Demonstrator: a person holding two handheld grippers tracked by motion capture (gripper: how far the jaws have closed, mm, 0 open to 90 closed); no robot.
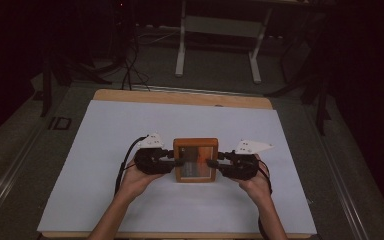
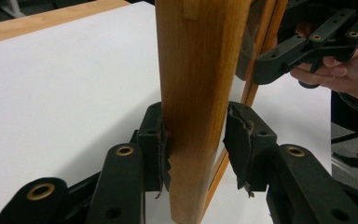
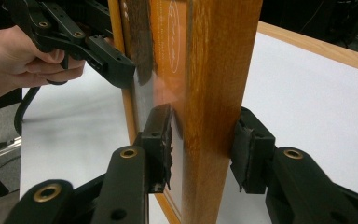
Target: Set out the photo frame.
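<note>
Left gripper (image 1: 176, 161) and right gripper (image 1: 211, 163) each clamp one side of the wooden picture frame (image 1: 195, 160) above the counter (image 1: 105, 130), and uneven pulling could make it slip out.

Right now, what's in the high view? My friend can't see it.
Two black hand-held grippers, left and right, grasp opposite sides of a small square orange-brown wooden picture frame, lying flat. It sits mid-way on a white sheet covering a light wooden table, in a dim room.
</note>
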